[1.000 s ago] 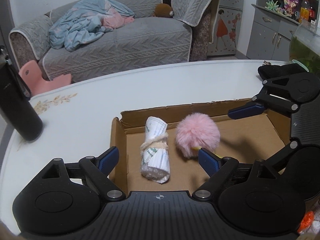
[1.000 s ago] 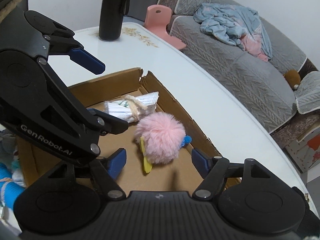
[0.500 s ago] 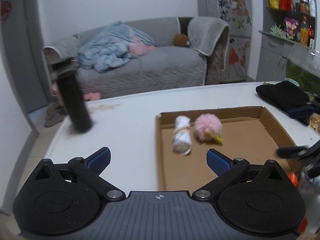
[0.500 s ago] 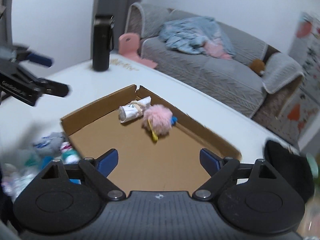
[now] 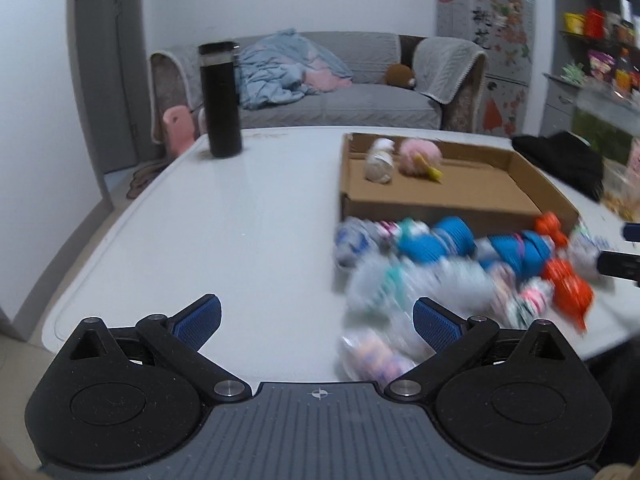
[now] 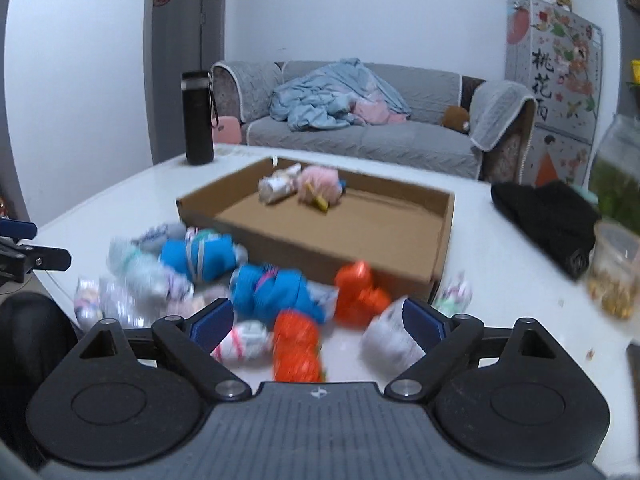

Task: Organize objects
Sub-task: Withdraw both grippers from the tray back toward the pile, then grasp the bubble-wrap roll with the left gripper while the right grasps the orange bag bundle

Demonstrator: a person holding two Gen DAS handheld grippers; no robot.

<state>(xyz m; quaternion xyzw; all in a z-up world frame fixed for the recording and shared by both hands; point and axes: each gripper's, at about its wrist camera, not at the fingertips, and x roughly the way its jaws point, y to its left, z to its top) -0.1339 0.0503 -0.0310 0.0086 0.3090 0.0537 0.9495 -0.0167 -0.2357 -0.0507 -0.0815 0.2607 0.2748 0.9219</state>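
A shallow cardboard box (image 5: 472, 190) (image 6: 320, 224) lies on the white table (image 5: 224, 216). In its far corner lie a white rolled cloth (image 5: 378, 160) (image 6: 278, 184) and a pink pompom (image 5: 420, 156) (image 6: 322, 184). In front of the box lies a blurred heap of rolled bundles: blue ones (image 5: 440, 240) (image 6: 200, 254), orange ones (image 5: 568, 286) (image 6: 360, 292) and pale ones (image 6: 136, 276). My left gripper (image 5: 316, 322) is open and empty over the bare table, left of the heap. My right gripper (image 6: 318, 322) is open and empty, low over the heap's near edge.
A black bottle (image 5: 220, 100) (image 6: 198, 118) stands at the table's far left. A black cloth (image 5: 560, 160) (image 6: 548, 216) and a plastic cup of snacks (image 6: 614, 268) sit to the right of the box. A grey sofa (image 6: 360, 128) stands beyond the table.
Both grippers have pulled back from inside the box to the near side of the table. The heap of bundles has come into view. The cloth roll and pompom stay in the box.
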